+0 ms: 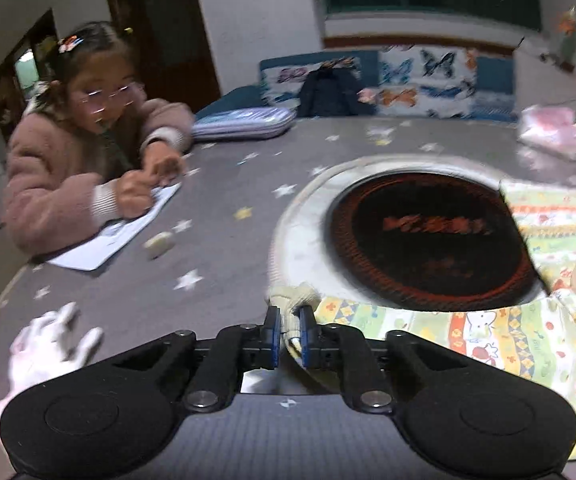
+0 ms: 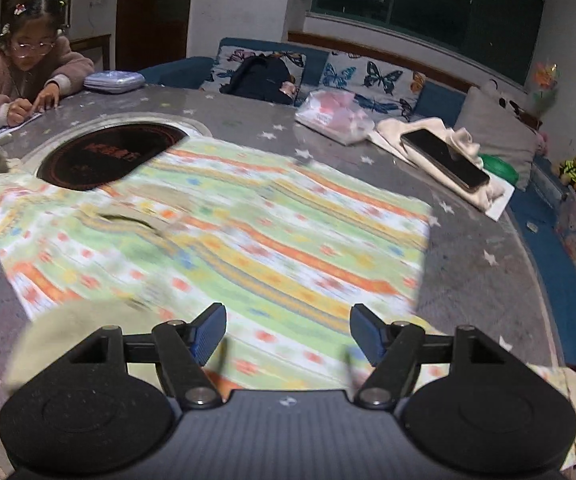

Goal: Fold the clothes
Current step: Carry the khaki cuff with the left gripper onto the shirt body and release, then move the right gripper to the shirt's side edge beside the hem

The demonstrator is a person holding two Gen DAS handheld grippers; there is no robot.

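Currently the left gripper (image 1: 289,326) pinches a cream cuff of the patterned garment (image 2: 248,232), spread flat on the table (image 2: 467,280). Right gripper (image 2: 288,334) hovers agape over the near hem; cloth's long axis runs left–right ahead.

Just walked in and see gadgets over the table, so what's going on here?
A person is folding a colourful striped garment spread on the grey starry table, using two hand-held grippers. The left gripper is shut on a cream cuff or edge of the garment beside the round black cooktop. The right gripper is open above the garment's near edge. A girl writes on paper at the far side.
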